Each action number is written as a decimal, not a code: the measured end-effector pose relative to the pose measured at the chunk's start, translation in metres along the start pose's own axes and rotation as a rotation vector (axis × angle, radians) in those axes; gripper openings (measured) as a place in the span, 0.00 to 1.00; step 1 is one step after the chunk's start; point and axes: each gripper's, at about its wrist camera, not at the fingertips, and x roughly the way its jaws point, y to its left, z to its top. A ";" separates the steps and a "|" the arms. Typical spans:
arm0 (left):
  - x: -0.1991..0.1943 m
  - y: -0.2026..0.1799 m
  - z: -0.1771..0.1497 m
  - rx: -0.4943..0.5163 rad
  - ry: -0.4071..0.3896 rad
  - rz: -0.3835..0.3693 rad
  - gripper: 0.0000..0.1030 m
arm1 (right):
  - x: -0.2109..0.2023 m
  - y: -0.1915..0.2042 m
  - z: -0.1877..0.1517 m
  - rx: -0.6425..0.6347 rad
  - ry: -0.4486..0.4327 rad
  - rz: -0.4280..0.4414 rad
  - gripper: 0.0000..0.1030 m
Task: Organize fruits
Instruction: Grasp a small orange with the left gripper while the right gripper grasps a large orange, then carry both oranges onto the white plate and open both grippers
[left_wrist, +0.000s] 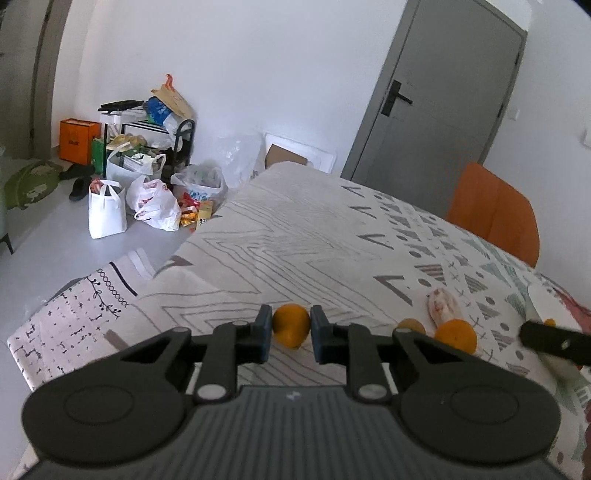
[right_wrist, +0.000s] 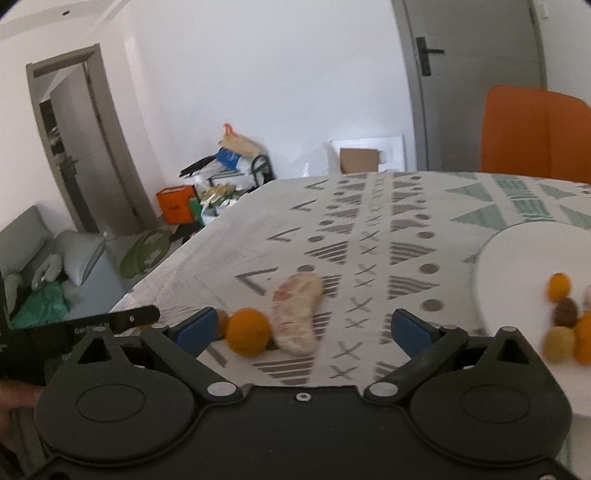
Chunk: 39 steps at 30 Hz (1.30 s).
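Observation:
My left gripper is shut on a yellow-orange fruit, held just above the patterned tablecloth. To its right lie a small brownish fruit, an orange and a pale pinkish oblong fruit. My right gripper is open and empty over the cloth. The orange and the pale oblong fruit lie between its fingers. A white plate at the right holds several small orange and brown fruits.
An orange chair stands behind the table's far side. The table's left edge drops to the floor, where bags and boxes are piled by the wall. A grey door is behind.

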 end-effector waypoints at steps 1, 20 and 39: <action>-0.001 0.000 0.000 -0.001 -0.004 -0.002 0.20 | 0.001 0.003 -0.001 -0.008 0.006 0.004 0.91; -0.018 0.020 0.004 -0.033 -0.048 -0.017 0.20 | 0.036 0.044 -0.004 -0.095 0.068 0.022 0.38; -0.020 -0.027 0.010 0.061 -0.051 -0.076 0.20 | -0.001 0.001 0.005 0.028 -0.016 0.041 0.30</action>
